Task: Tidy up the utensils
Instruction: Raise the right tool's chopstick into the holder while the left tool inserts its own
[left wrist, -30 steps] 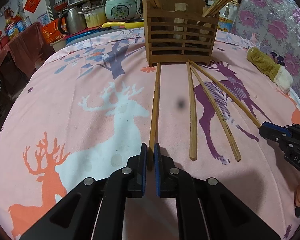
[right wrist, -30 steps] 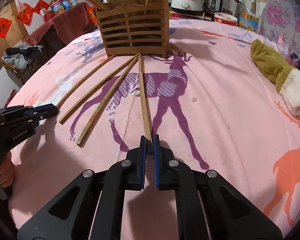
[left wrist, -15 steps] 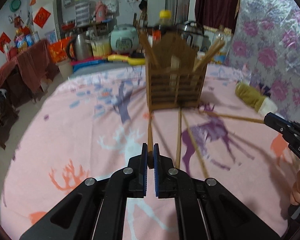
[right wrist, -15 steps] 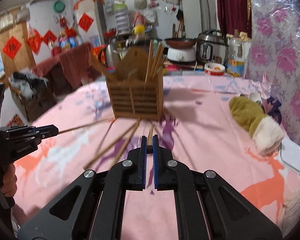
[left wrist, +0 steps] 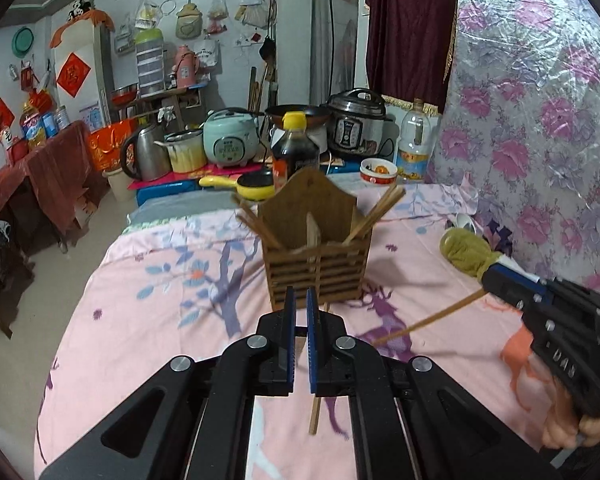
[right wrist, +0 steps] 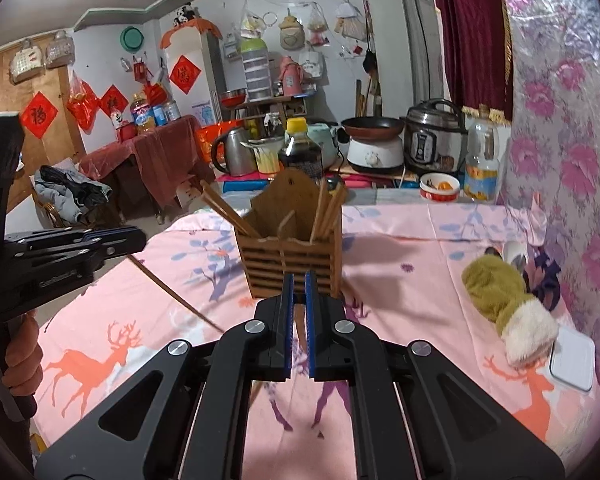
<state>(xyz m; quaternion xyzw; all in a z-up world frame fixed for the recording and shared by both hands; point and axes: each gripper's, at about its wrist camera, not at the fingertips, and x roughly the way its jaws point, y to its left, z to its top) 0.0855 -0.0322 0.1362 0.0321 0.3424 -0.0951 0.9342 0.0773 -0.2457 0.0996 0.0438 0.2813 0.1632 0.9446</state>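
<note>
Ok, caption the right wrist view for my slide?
Right gripper lifts one wooden chopstick toward the slatted wooden holder.

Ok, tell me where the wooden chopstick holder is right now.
The wooden chopstick holder stands centred in both wrist views on the pink deer tablecloth, just beyond the gripper tips, with the olive mitten to its right.

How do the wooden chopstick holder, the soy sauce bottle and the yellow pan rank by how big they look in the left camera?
1. wooden chopstick holder, though it stands nearest the camera
2. soy sauce bottle, lower part hidden behind the holder
3. yellow pan, unsure against the bottle
</note>
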